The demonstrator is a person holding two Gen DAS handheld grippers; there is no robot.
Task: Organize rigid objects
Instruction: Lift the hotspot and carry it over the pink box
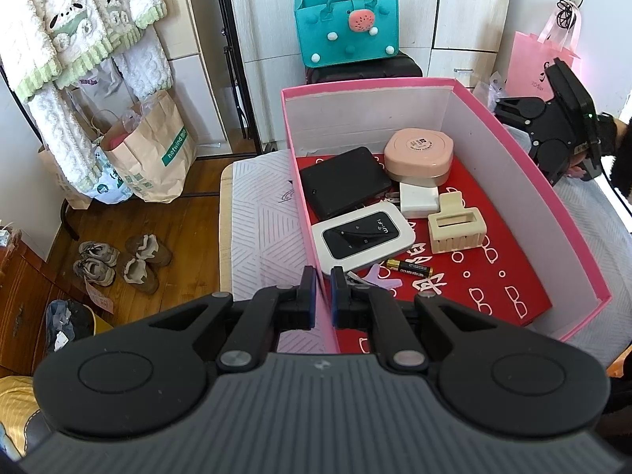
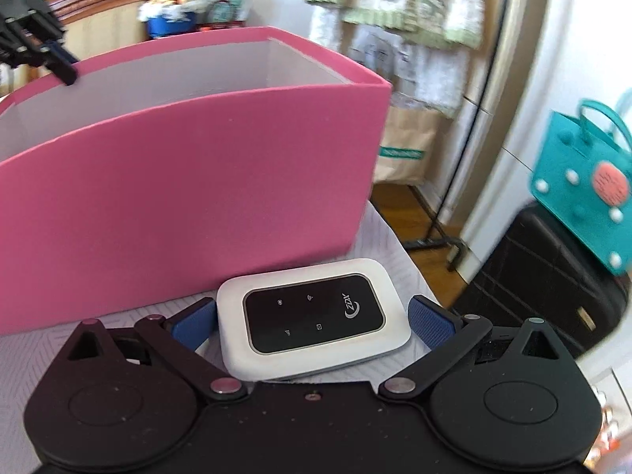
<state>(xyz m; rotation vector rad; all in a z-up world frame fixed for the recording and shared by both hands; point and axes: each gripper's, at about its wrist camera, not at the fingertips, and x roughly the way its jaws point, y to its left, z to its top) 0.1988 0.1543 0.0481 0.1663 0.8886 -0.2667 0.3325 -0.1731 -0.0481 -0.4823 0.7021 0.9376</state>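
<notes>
A pink box [image 1: 584, 245] with white inner walls stands on the patterned bed cover [image 1: 264, 217]. Inside it lie a white Wi-Fi router [image 1: 363, 237], a flat black device [image 1: 343, 187], a pink case [image 1: 418, 154], a white charger [image 1: 418, 199], a beige hair claw [image 1: 454, 225] and a battery [image 1: 409, 268]. My left gripper [image 1: 324, 280] is shut on the box's near-left wall. Outside the box wall [image 2: 189, 197], a second white router [image 2: 312, 316] sits between the blue pads of my right gripper [image 2: 314, 302], which grips it by its short ends just over the cover.
A teal felt bag [image 1: 345, 27] sits on a black suitcase [image 1: 363, 69] behind the box. Paper bags [image 1: 154, 150] and shoes [image 1: 122, 260] are on the wooden floor at left. A pink gift bag [image 1: 537, 63] hangs at right. Fluffy clothes [image 1: 79, 31] hang at upper left.
</notes>
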